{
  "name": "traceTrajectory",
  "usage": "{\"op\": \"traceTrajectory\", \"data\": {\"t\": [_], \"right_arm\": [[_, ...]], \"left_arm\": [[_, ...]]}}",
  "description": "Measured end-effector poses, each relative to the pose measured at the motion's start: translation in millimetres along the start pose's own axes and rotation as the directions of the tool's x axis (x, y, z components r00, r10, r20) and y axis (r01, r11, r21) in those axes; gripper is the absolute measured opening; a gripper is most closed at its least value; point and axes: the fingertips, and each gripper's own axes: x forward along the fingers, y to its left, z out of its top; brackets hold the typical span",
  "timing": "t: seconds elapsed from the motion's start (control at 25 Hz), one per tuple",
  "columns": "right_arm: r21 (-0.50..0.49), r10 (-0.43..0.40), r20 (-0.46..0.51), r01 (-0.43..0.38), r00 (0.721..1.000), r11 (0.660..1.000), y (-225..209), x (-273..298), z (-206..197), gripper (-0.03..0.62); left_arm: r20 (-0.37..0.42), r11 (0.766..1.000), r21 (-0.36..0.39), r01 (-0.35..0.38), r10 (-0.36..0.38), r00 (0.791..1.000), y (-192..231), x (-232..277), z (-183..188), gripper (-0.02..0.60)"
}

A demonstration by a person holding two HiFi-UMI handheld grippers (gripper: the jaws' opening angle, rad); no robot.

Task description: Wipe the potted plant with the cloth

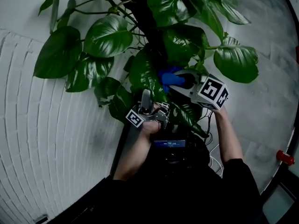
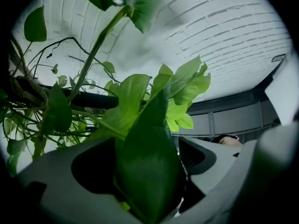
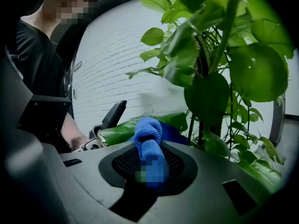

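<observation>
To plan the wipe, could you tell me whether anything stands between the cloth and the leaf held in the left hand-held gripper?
Nothing visible does. The cloth, clamped in the right hand-held gripper, lies against the leaf that the left hand-held gripper holds; other leaves stand beside and behind it.

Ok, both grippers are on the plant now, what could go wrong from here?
1. The left gripper is shut on a leaf; pulling it taut while wiping could tear or crease it.
2. The right gripper pinches the blue cloth as a bunched wad, so a hard stroke across the leaf might drag it out.
3. The neighbouring leaves crowd close around both grippers and could get snagged.
</observation>
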Motion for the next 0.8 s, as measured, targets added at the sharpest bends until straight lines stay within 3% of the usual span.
{"op": "traceTrajectory", "data": {"t": [0.36,0.52,0.6,0.68,0.76,0.8], "right_arm": [[-0.044,0.101,-0.002,-0.101,0.995,0.994,60,-4,10,0.117],[-0.027,0.154,0.064,-0.152,0.986,0.988,69,-23,21,0.117],[0.009,0.088,0.102,-0.089,0.991,0.996,52,-40,27,0.117],[0.045,-0.110,0.095,0.106,0.989,0.993,16,-58,28,0.117],[0.117,-0.287,0.157,0.271,0.945,0.956,-15,-80,40,0.117],[0.172,-0.315,0.231,0.280,0.920,0.944,-20,-92,52,0.116]], "left_arm": [[-0.034,0.998,0.056,0.017,-0.015,0.999,-24,-11,3,0.423],[-0.048,0.997,0.070,0.039,-0.036,0.998,-38,-15,1,0.422],[-0.044,0.997,0.069,0.037,-0.034,0.998,-41,-19,1,0.422],[-0.030,0.998,0.059,0.033,-0.031,0.999,-40,-25,2,0.422],[-0.018,0.998,0.050,0.032,-0.031,0.999,-40,-28,3,0.422],[-0.019,0.998,0.049,0.031,-0.030,0.999,-41,-29,2,0.422]]}}
